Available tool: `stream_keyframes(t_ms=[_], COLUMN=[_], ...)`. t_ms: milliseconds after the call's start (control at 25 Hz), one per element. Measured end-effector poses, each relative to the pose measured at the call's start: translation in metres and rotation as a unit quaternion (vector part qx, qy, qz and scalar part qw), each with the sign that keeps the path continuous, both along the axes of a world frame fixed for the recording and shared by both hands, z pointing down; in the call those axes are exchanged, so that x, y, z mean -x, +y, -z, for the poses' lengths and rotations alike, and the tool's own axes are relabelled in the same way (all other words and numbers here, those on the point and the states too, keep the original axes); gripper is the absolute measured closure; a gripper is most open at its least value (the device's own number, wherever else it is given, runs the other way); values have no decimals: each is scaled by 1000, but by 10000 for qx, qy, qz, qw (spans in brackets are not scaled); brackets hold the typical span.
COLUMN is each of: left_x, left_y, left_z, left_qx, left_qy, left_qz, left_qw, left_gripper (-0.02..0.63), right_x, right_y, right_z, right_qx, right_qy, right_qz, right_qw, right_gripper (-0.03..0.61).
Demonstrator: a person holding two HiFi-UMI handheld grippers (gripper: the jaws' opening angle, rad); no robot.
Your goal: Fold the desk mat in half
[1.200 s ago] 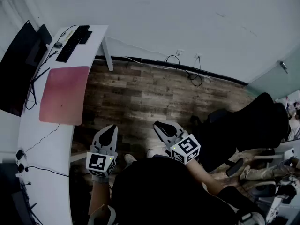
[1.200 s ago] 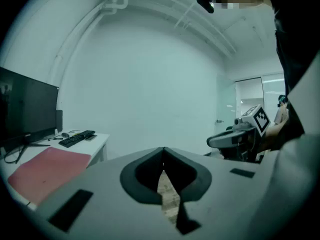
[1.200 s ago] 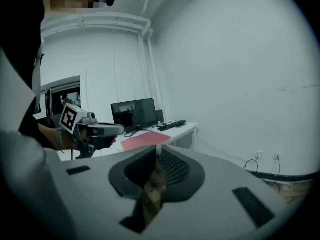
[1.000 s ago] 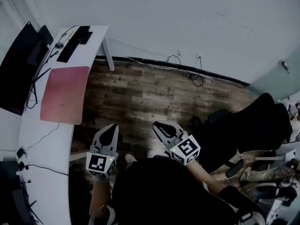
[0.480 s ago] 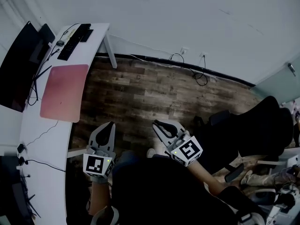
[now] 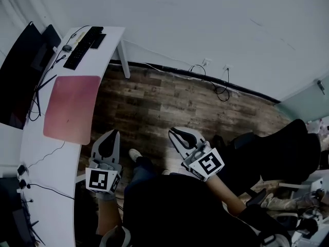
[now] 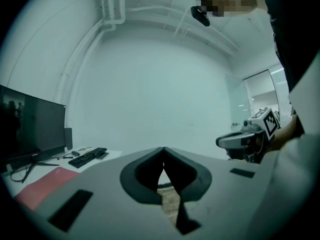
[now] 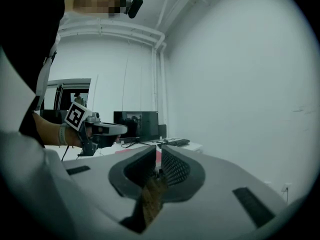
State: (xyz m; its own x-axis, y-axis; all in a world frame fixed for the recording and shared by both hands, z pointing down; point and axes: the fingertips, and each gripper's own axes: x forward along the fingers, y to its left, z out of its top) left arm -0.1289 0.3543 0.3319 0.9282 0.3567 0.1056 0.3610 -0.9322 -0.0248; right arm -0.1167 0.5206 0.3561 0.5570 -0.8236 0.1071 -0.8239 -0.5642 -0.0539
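A steep downward look was given over a person in dark clothing standing on a brown wood-plank floor (image 6: 169,104). A grey two-jaw left gripper (image 6: 113,134) and a matching right gripper (image 6: 174,133), each bearing a cube with square markers, were held out in front of the body above the floor, pointing roughly level.

The left gripper's jaws were seen pressed fully together in its own view, with nothing pinched between them. The right gripper's jaws were drawn almost together, with only a thin slit left at the tips and nothing caught in it.

The flat pink rectangular desk mat (image 6: 72,109) was laid unfolded on a curved white desk (image 6: 49,189) at the left, well apart from both grippers. Beyond the mat, a black keyboard (image 6: 82,46) was placed near the desk's far end, and a large black monitor (image 6: 20,76) was stood along the desk's outer edge.
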Motion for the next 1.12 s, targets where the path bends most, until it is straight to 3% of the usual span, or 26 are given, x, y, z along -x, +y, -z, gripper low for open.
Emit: stream_keyframes(t_ms=[360,560,800,1120], left_x=[-82,-106,-103,-72], left_y=[-99,-158,-225,-289], left_z=[13,11,-7,-27], left_qx=[133,230,426,658], left_qy=[94,32,-106,-268], left_qz=[-30,83,509,1366], left_qw=[9999,9997,9977,9881], left_gripper=[604,604,604,604], right_x=[-85,-113,-123,-128], right_y=[-99,-172,-241,-310], right_z=[8,15,12,-7], right_qx=[270,166,208,997], right_qy=[41,67,61,-67], right_qz=[67,343,770,1541], right_qw=[9996,9993,9968,9830], right_gripper=[537,538,537,537])
